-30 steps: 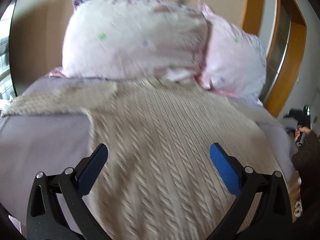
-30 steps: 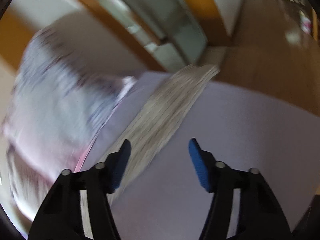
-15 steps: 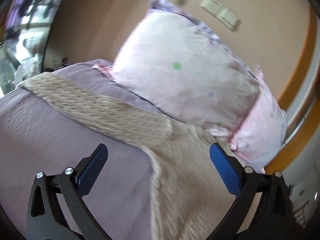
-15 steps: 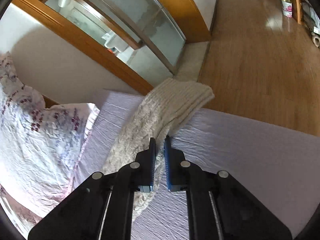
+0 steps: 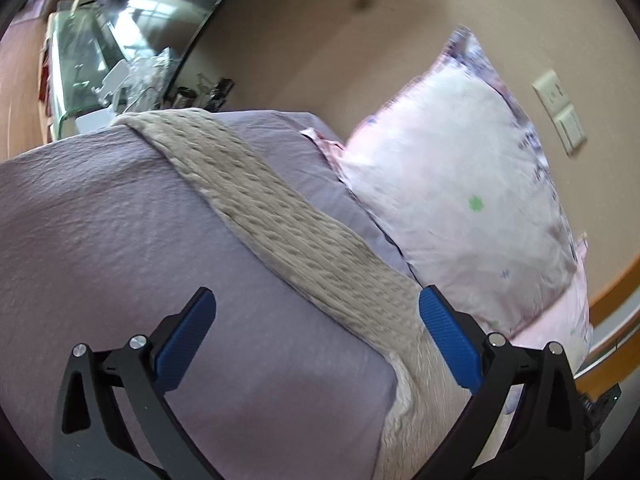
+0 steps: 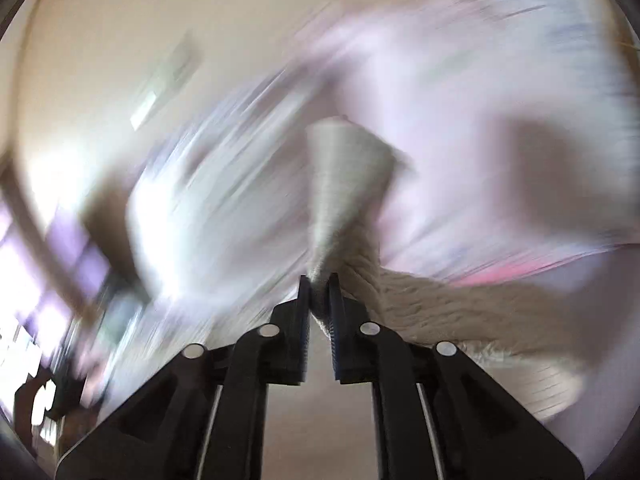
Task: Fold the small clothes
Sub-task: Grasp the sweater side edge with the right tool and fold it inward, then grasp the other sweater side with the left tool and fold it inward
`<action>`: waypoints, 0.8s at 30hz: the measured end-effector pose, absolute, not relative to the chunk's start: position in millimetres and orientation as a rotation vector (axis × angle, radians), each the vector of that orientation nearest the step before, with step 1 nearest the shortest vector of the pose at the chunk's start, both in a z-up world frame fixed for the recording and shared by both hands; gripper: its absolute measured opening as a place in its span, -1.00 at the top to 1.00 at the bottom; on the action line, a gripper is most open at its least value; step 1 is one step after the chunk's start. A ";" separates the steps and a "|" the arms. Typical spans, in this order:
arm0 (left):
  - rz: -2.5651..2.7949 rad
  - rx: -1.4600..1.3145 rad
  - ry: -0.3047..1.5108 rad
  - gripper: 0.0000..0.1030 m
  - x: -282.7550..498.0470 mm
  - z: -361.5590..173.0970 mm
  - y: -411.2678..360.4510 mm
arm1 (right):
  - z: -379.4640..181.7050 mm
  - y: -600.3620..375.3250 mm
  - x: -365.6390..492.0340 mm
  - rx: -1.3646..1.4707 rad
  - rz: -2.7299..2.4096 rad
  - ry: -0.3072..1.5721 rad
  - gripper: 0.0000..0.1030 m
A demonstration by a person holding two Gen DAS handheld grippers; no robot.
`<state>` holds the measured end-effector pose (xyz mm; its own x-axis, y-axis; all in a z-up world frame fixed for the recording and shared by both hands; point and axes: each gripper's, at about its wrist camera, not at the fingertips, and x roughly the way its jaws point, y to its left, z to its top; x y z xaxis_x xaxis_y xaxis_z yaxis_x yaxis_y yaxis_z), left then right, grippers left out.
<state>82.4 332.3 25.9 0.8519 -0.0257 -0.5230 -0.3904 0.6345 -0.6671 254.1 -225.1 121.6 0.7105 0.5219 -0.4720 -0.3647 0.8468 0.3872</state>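
- Your left gripper (image 5: 316,320) has its jaws spread wide, blue-padded tips well apart, and nothing sits between them or touches them.
- Ahead of those jaws lies the beige cable-knit sweater (image 5: 280,216), its long knitted sleeve stretched flat across the lavender bed sheet (image 5: 100,220). The sleeve runs from far ahead on the left, diagonally toward the right jaw, and passes beneath that jaw's tip. You cannot tell from this view whether the tip touches the knit.
- Under the left jaw there is only bare sheet.
- Ahead and to the right of the jaws, the white pillow with a small floral print (image 5: 460,184) leans against the tan wall (image 5: 320,40), close beside the sleeve. A pale wall switch plate (image 5: 560,108) sits further right.
- Your right gripper (image 6: 319,280) has its jaws drawn nearly together, pinching a bunch of the same beige sweater (image 6: 344,184).
- Beyond the tips the pinched knit fans out into a ribbed, cuff-like end standing up ahead of the jaws.
- More of the knit trails off to the right of the jaws, low in that view.
- Everything behind the right jaws is heavily blurred; only pale, pinkish fabric can be made out.
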 end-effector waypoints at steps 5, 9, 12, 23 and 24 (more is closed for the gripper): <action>0.246 -0.898 0.535 -0.66 92.0 21.9 357.2 | 106.8 -170.3 232.2 0.205 0.638 0.653 -0.28; 0.296 -0.907 0.556 -0.40 108.5 16.9 380.9 | 107.5 -203.9 219.1 0.225 0.556 0.614 -0.34; 0.344 -0.973 0.591 -0.24 118.4 2.2 403.6 | 102.0 -234.1 214.9 0.278 0.502 0.626 -0.34; 0.481 -1.116 0.570 0.83 123.2 -7.3 453.1 | 87.3 -279.4 203.9 0.309 0.452 0.638 -0.40; 0.490 -1.071 0.566 0.85 127.2 3.3 446.3 | 87.1 -281.5 202.9 0.305 0.454 0.634 -0.40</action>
